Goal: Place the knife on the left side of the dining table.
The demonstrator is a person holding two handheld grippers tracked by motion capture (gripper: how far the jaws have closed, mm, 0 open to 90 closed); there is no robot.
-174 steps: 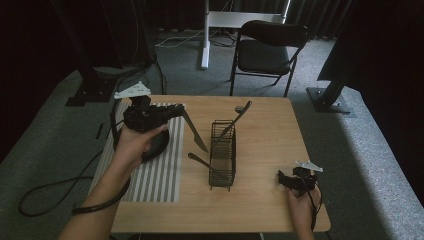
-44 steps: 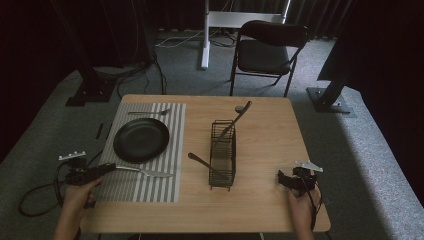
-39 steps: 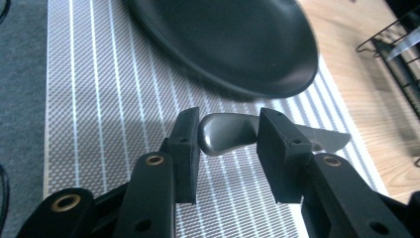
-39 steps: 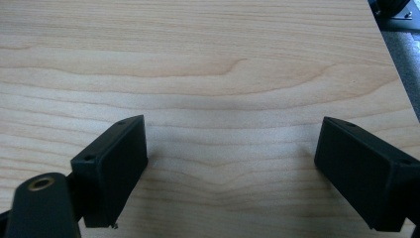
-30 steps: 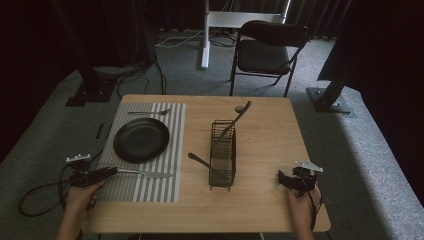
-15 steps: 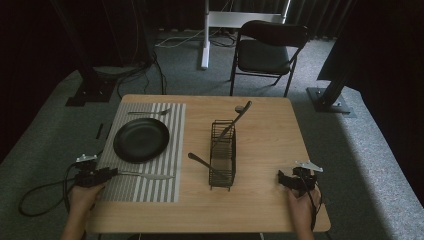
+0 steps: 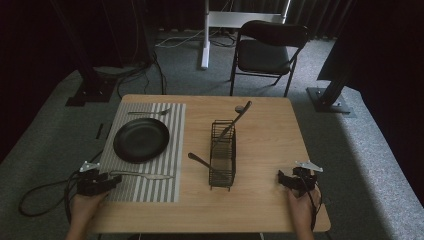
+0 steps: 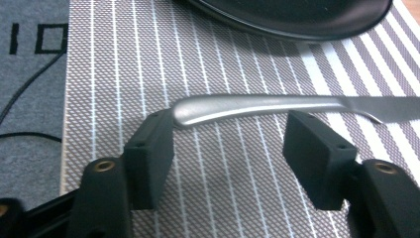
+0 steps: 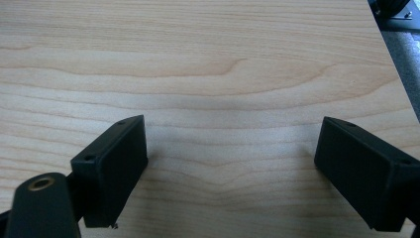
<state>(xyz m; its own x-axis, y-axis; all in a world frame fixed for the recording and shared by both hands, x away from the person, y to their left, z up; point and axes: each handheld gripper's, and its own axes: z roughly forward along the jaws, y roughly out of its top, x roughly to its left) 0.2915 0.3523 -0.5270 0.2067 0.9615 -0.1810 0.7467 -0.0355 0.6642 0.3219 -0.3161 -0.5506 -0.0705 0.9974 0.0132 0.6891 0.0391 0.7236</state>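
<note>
High view gives us the left gripper (image 7: pixel 95 182) at the striped placemat's (image 7: pixel 165 187) near-left corner, jaws spread apart and released, a knife (image 7: pixel 142 175) lying on the mat just ahead. We think its handle (image 8: pixel 237 106) may touch one jaw. Our right gripper (image 7: pixel 296 179) rests wide apart over bare wooden table (image 9: pixel 208 64).

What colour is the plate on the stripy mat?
The plate is black, seen best in the high view.
</note>
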